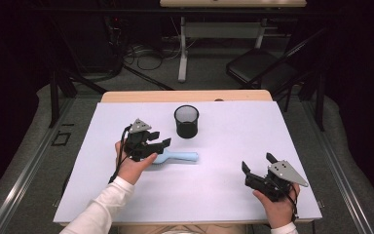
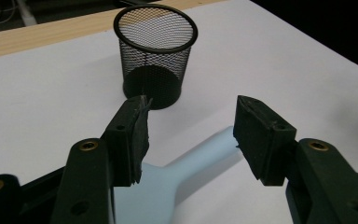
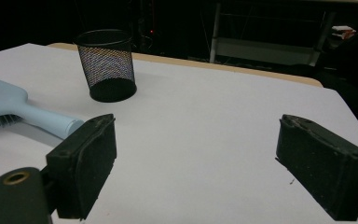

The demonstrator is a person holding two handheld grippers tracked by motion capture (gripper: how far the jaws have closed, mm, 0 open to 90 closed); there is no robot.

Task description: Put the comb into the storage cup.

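Lying flat on the white table [image 1: 233,195], left of centre in the high view: a pale blue hairbrush [image 1: 175,157], long axis running left to right across the frame, head at the left under the left hand-held gripper [image 1: 161,144], handle end pointing right. Straddling the neck of the brush in the left gripper view [image 2: 186,163], jaws half apart, one pad on each side, not yet pressing on it. Standing just above the brush in the high view, a black mesh cup [image 1: 186,121], upright and empty, apart from it. Waiting at the lower right, well apart from the brush, the right hand-held gripper [image 1: 257,163], jaws spread and holding nothing. Clearly nearer: the left one.
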